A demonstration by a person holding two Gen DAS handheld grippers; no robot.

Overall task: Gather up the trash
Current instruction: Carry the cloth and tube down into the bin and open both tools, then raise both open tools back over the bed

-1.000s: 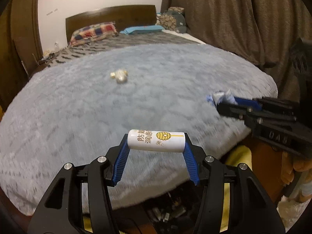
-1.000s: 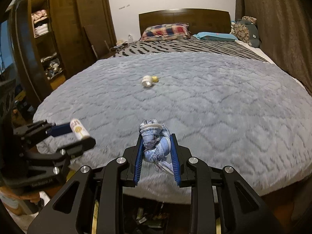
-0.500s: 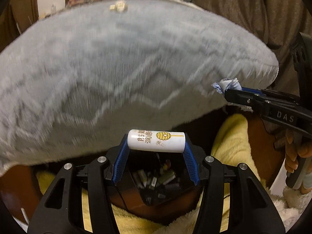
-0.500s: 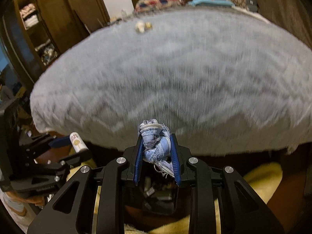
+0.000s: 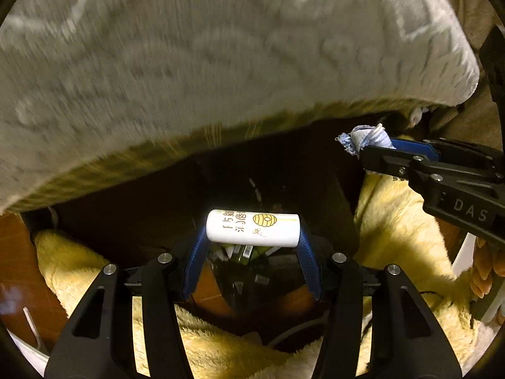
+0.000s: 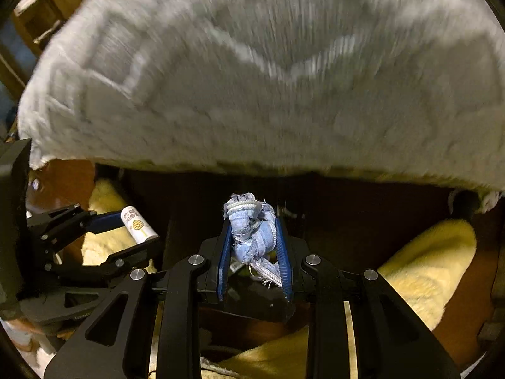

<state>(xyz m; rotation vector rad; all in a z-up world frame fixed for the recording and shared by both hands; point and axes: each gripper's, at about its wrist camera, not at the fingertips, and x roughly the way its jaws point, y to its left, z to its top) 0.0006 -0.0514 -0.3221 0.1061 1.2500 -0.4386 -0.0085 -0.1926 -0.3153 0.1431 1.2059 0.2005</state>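
My left gripper (image 5: 252,232) is shut on a white tube (image 5: 252,228) with a yellow beehive print, held crosswise between the blue pads. In the right wrist view the same tube (image 6: 139,225) shows at the left in the left gripper (image 6: 126,224). A crumpled blue scrap of cloth (image 6: 252,233) is clamped in my right gripper (image 6: 254,240), which is shut on it. From the left wrist view that scrap (image 5: 363,137) sticks out of the right gripper (image 5: 375,147) at the right. Both grippers point steeply down at a dark bin (image 5: 240,271) holding small litter.
The grey quilted bed cover (image 5: 202,57) overhangs the top of both views, its edge just above the bin. Yellow fluffy fabric (image 5: 401,214) lies on both sides of the bin. A person's fingers (image 5: 486,268) grip the right tool at the far right.
Both grippers have dropped from above the bed to below its edge and tipped downward. The bed top and the small item on it have left view; the bin now shows under the jaws.
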